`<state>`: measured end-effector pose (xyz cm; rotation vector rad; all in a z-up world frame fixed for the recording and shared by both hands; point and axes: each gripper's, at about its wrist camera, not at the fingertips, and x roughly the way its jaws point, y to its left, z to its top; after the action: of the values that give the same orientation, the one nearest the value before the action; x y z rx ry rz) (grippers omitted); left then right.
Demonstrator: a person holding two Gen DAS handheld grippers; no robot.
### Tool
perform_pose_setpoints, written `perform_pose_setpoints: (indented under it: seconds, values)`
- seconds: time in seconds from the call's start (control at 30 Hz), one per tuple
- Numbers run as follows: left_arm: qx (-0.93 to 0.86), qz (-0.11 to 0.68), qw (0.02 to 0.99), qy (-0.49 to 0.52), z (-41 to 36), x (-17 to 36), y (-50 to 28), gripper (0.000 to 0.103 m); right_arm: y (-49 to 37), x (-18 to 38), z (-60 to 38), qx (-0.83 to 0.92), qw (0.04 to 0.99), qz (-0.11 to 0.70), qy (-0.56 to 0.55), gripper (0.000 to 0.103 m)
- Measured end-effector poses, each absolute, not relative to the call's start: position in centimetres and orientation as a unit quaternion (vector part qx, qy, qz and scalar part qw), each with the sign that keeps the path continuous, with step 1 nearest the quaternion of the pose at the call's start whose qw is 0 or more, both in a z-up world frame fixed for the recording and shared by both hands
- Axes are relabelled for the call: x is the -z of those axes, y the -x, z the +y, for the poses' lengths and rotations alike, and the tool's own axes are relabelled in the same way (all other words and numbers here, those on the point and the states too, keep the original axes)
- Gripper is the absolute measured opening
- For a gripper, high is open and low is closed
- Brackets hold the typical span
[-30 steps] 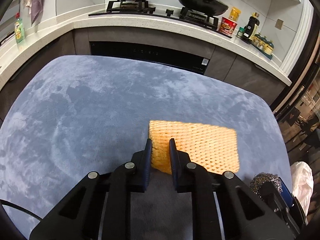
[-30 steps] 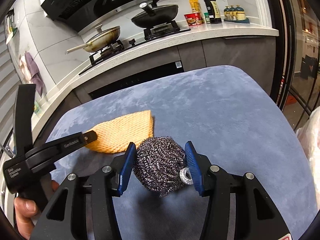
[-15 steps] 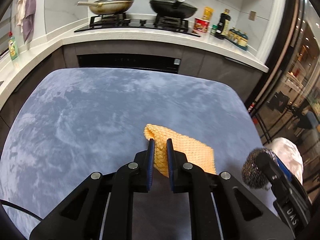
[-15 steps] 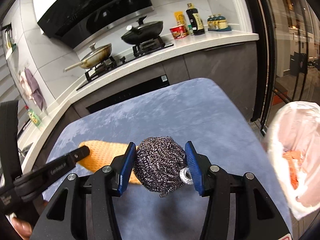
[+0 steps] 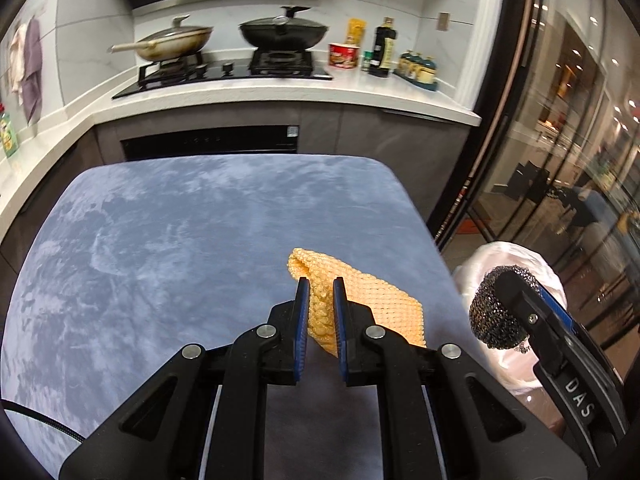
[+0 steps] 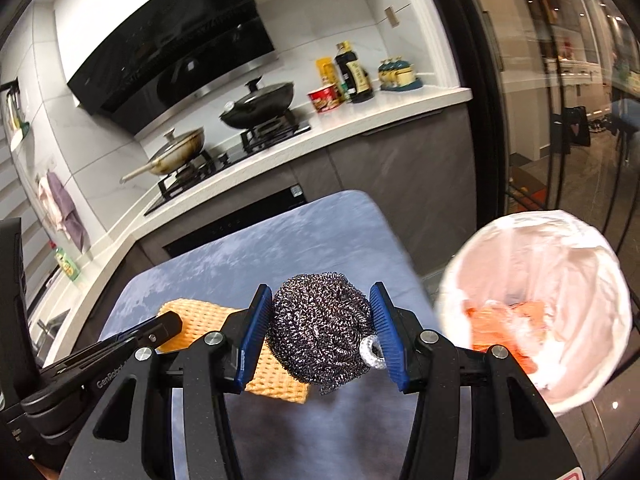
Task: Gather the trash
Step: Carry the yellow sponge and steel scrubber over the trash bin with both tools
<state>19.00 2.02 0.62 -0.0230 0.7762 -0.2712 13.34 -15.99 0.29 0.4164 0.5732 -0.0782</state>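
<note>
My left gripper [image 5: 320, 284] is shut on a yellow waffle-textured cloth [image 5: 372, 300], which hangs lifted above the blue table [image 5: 160, 240] near its right edge. My right gripper [image 6: 320, 304] is shut on a steel wool ball [image 6: 320, 332] and holds it above the table's right side. The ball [image 5: 496, 320] and the right gripper also show in the left wrist view, beside the bin. A bin with a white bag liner [image 6: 560, 264] stands off the table's right edge, with orange trash [image 6: 504, 328] inside. The cloth [image 6: 192, 320] shows in the right wrist view behind the ball.
A kitchen counter [image 5: 280, 92] runs behind the table with a stove, a frying pan [image 5: 172, 44], a black wok [image 5: 284, 32], a cup and bottles. A glass door [image 5: 560, 160] is on the right. The bin [image 5: 516, 256] stands on the floor beside the table.
Both grippers have risen and swung right with their loads. The cloth has come up off the table. The bin has come into fuller view on the right.
</note>
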Motion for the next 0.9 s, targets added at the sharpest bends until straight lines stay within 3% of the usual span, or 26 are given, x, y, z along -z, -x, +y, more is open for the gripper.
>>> perform_pose_setpoints:
  seconds: [0.9]
  values:
    - [0.225,0.349,0.908,-0.046,-12.7,-2.8,-12.9,0.011,-4.1,-0.9,-29.8,0.144,0.930,0.242,-0.236,0.049]
